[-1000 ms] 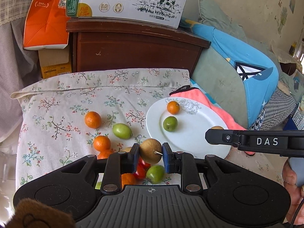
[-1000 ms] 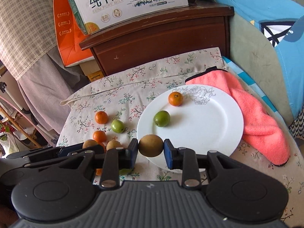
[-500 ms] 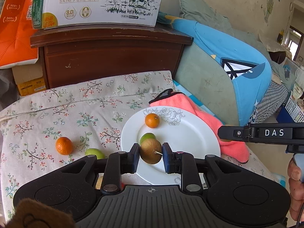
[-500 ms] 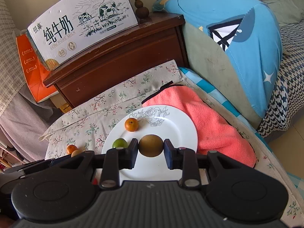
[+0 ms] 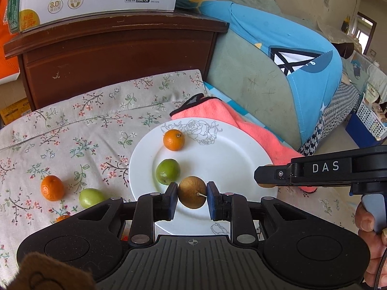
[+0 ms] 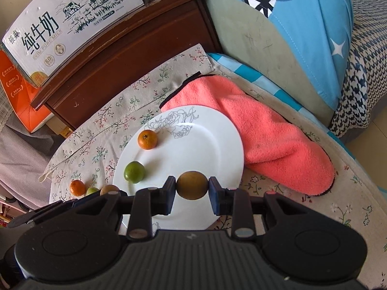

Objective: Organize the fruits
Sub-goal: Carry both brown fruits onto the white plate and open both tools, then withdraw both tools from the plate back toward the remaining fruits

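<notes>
My left gripper [image 5: 192, 196] is shut on a brown fruit [image 5: 191, 191] with a short stem, held above the near part of a white plate [image 5: 232, 159]. My right gripper [image 6: 192, 189] is shut on another brown fruit [image 6: 192, 185] above the same plate [image 6: 205, 135]. On the plate lie an orange [image 5: 174, 140] and a green fruit [image 5: 167, 171]. On the floral cloth left of the plate lie an orange [image 5: 52, 188] and a green fruit [image 5: 91, 197]. The right gripper shows from the side in the left wrist view [image 5: 263, 183].
A pink towel [image 6: 261, 133] lies beside and partly under the plate's right side. A dark wooden cabinet [image 5: 116, 55] with a milk carton box [image 6: 70, 24] stands behind the table. A blue cushion [image 5: 290, 48] lies to the right.
Both grippers have moved right and forward with their brown fruits, from over the loose fruit on the cloth to above the plate. The plate now looms larger in both views.
</notes>
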`<state>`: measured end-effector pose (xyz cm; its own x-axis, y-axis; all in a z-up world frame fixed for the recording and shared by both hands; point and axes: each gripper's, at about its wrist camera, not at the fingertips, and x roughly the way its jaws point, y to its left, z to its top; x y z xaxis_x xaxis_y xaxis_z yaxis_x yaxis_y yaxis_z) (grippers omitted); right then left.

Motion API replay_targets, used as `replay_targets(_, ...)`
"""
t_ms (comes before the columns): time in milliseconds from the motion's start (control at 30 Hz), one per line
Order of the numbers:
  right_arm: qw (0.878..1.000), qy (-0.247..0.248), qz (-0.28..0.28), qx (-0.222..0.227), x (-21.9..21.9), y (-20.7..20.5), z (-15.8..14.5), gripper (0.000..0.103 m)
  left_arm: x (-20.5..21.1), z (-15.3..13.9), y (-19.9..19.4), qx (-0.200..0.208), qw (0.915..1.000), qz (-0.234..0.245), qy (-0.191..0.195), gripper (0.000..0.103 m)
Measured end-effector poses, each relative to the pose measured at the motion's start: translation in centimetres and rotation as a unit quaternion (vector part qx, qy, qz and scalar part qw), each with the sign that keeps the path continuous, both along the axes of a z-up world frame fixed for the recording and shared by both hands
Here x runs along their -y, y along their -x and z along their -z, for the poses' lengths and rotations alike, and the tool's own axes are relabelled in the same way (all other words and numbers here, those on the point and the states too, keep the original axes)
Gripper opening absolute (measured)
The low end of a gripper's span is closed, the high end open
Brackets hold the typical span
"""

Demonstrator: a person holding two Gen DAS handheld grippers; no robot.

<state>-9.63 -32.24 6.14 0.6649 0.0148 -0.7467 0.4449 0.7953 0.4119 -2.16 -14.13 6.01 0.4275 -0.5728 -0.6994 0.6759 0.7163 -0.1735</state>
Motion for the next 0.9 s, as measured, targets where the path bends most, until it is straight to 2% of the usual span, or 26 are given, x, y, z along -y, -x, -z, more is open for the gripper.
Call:
replay_targets(267,1.0,-0.014,0.014,-0.009,0.6,-0.5,1.1,0.032,1.0,0.7,-0.3,-0.006,0.9999,0.008,-0.004,0.023)
replay_targets(400,1.0,-0.012,0.023,0.0,0.7,-0.3,0.9,0.032,0.8,0.2,-0.3,-0.005,1.0,0.007,0.005,0.026)
replay_targets(433,1.0,-0.008,0.024,0.003,0.7,-0.3,0.7,0.032,0.7,-0.1,-0.3,-0.005,0.9999,0.005,0.009,0.029)
replay_targets(500,1.0,0.001,0.025,0.011,0.6,-0.2,0.4,0.033,0.4,-0.6,-0.4,-0.004,0.9999,-0.004,0.015,0.047)
replay_targets(567,1.0,0.007,0.024,0.016,0.5,-0.1,0.1,0.033,0.0,-1.2,-0.5,0.002,0.9997,-0.015,0.021,0.058)
replay_targets(700,1.0,0.014,0.017,0.019,0.1,-0.1,-0.1,0.033,-0.9,-2.2,-0.7,0.009,0.9994,-0.026,0.021,0.075)
replay_targets(900,1.0,0.013,0.008,0.02,-0.5,-0.1,-0.2,0.033,-2.6,-3.0,-1.2,0.01,0.9986,-0.05,0.015,0.08)
